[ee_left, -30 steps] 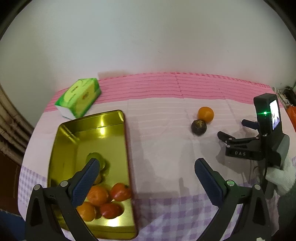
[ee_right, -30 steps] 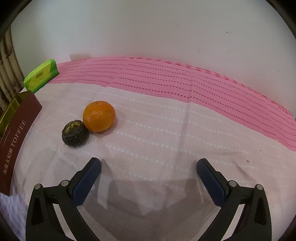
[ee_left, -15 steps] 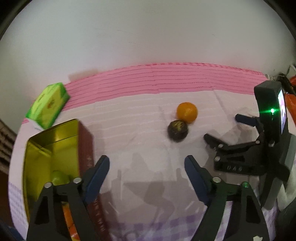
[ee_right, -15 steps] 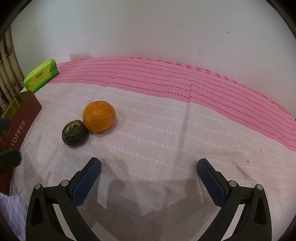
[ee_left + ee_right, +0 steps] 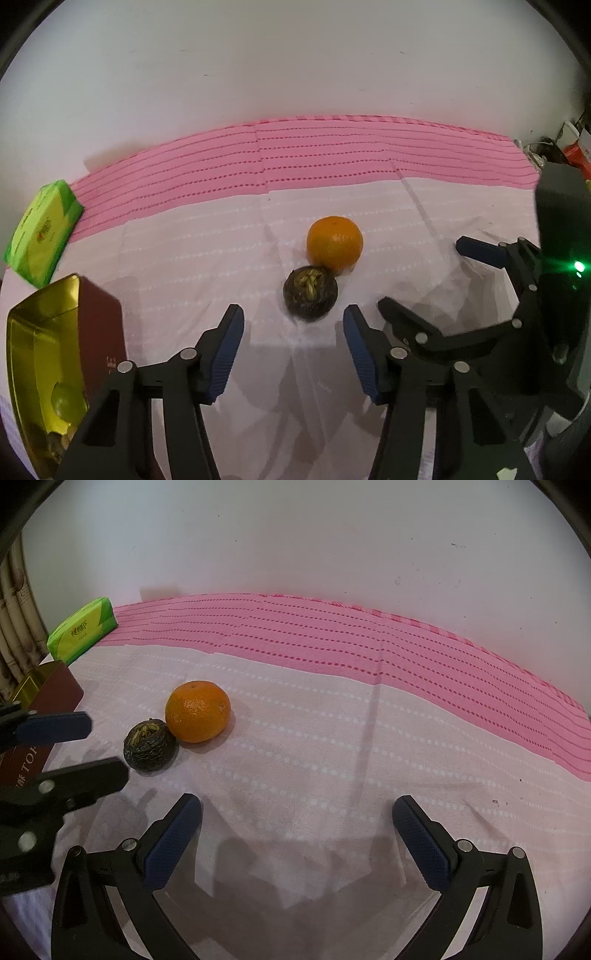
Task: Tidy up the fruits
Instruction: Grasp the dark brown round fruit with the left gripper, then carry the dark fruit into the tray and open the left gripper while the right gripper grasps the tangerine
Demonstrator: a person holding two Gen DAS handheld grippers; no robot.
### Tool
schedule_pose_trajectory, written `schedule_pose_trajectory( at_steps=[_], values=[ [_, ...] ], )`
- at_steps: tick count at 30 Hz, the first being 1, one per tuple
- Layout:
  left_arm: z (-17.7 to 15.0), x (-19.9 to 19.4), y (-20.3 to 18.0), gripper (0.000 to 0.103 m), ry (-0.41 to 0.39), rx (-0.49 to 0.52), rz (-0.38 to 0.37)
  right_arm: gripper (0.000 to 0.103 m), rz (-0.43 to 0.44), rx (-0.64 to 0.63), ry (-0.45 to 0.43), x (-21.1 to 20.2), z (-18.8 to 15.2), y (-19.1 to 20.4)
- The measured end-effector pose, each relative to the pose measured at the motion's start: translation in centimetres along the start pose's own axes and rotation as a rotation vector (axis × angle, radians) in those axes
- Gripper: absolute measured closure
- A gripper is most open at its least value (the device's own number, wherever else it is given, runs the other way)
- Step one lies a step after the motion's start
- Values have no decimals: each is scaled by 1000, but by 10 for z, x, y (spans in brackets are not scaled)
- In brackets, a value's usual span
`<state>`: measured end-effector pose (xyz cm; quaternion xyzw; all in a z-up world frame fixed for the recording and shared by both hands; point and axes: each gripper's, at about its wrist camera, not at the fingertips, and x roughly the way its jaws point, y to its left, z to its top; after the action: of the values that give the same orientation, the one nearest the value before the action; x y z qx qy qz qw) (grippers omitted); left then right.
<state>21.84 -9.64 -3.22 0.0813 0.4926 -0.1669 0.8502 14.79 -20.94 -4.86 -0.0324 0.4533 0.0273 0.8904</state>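
Dark, wrinkled round fruit [image 5: 310,293] sits mid-counter touching a round orange tangerine [image 5: 334,240] on its far side, gold tin box [image 5: 40,354] at left. Left tool [image 5: 293,343], jaws just closing yet apart, nothing between, lines up just near of it, likely for pickup. Right tool [image 5: 297,834] wide apart, empty.

Green tissue pack [image 5: 83,630] at the far left, pink striped tablecloth [image 5: 369,657], white wall [image 5: 295,535]

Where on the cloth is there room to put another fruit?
Bare cloth lies right of the orange, up to the pink stripes. It is crowded by the dark fruit, where the left tongs come close, near the tin.
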Motion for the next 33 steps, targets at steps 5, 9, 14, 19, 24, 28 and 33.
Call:
schedule_pose_trajectory(
  at_steps=[5, 9, 14, 19, 24, 28, 33],
  values=[
    [7, 14, 4, 59, 22, -20, -23, 0, 0, 0, 0, 0, 0, 0],
    [12, 20, 3, 59, 25, -33, -45, 0, 0, 0, 0, 0, 0, 0],
    [13, 31, 0, 61, 46, -17, -40, 0, 0, 0, 0, 0, 0, 0],
    [10, 27, 3, 71, 51, -26, -39, 0, 1, 1, 0, 0, 0, -1],
    [1, 17, 10, 71, 54, -36, -24, 0, 1, -3, 1, 0, 1, 0],
    [-11, 8, 16, 71, 70, -39, 6, 0, 1, -3, 1, 0, 1, 0],
    [-25, -8, 24, 71, 73, -48, 38, 0, 1, -3, 1, 0, 0, 0]
  ],
)
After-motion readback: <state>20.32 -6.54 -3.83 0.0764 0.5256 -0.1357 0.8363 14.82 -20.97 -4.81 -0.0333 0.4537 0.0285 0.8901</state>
